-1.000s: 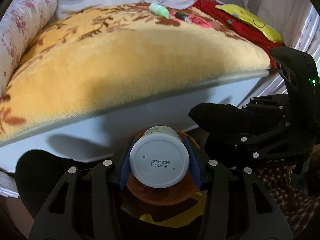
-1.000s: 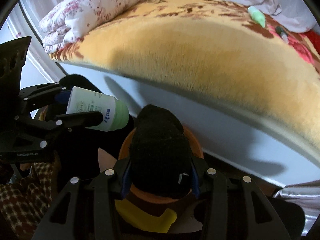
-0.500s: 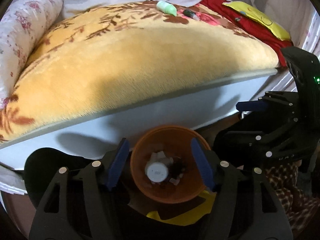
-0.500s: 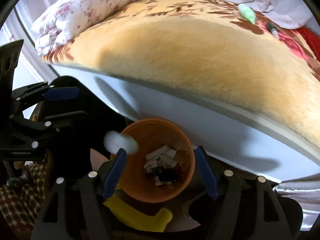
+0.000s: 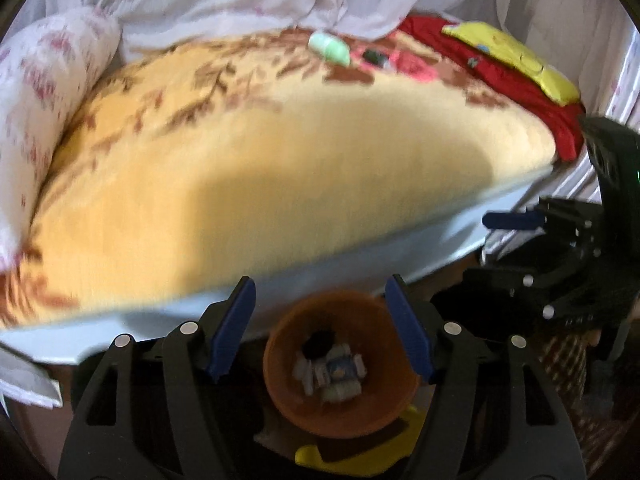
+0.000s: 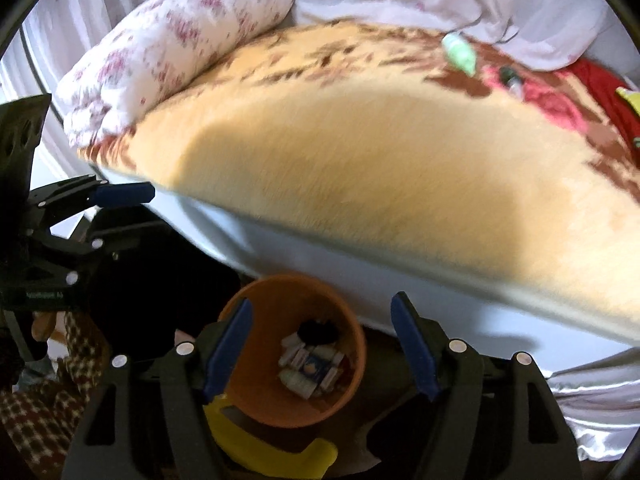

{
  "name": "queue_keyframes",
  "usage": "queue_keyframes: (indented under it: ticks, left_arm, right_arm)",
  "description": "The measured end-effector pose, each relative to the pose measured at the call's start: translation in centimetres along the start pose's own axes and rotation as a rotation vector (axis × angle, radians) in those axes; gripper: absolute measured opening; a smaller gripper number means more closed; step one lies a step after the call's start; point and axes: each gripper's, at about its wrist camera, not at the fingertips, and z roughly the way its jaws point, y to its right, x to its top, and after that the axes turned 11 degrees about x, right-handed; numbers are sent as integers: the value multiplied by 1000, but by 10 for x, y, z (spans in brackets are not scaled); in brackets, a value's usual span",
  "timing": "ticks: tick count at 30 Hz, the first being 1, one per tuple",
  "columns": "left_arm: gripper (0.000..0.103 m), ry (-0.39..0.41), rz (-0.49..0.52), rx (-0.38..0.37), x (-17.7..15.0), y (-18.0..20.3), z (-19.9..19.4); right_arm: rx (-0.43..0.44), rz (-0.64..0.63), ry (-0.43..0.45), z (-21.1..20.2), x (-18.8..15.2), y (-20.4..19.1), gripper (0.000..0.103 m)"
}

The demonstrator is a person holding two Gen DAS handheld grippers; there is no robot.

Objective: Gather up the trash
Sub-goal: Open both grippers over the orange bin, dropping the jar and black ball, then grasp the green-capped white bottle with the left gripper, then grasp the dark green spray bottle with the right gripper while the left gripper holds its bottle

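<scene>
The green bottle [image 6: 459,53] is seen lying far up the orange blanket [image 6: 360,168], pointing near-right; the right gripper [image 6: 320,354], empty with jaws apart, is judged nearer; the left gripper's [image 5: 320,330] empty jaws are opening.

Both fisheye views are motion-blurred and edge-warped, daylight apparently from behind, shadow darkening the blanket [image 5: 280,184].

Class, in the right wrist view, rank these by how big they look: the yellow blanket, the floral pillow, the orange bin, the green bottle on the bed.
1. yellow blanket
2. floral pillow
3. orange bin, though its nearness to the camera makes its rank against the pillow unsure
4. green bottle
</scene>
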Motion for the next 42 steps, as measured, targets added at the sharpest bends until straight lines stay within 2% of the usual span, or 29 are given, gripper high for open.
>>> queue_keyframes:
  ticks: [4,8,12,19,21,25,32,34,35,37,42]
  left_arm:
    - [66,76,-1,3,55,8,4]
    - [67,108,-55,-15,126,15,30]
    - [67,175,-97,78,188,24,66]
    - [67,94,-221,61,277,41,155]
    - [67,71,-238,83,296,46,180]
    - [67,35,-270,128,320,50,217]
    - [67,-23,-326,120,340,51,259]
    - [68,-36,-354,93,342,50,270]
    - [66,-32,-362,81,343,49,272]
    - [52,-9,-351,52,342,51,271]
    - [49,47,-262,62,326,54,246]
  right_arm:
    - [-37,15,92,-24,17,18,71]
    - [-98,24,167,-43,31,37,72]
    - [-121,43,214,-52,40,56,73]
    - [-115,80,243,-50,45,87,73]
    - [-117,91,241,-49,44,93,73]
    - [-119,118,251,-50,42,106,73]
    - [-113,137,242,-43,41,116,73]
    - [-115,142,234,-39,40,119,73]
    - [-117,145,231,-39,40,120,73]
    - [-123,147,228,-39,40,122,73]
    - [-134,137,237,-42,55,127,73]
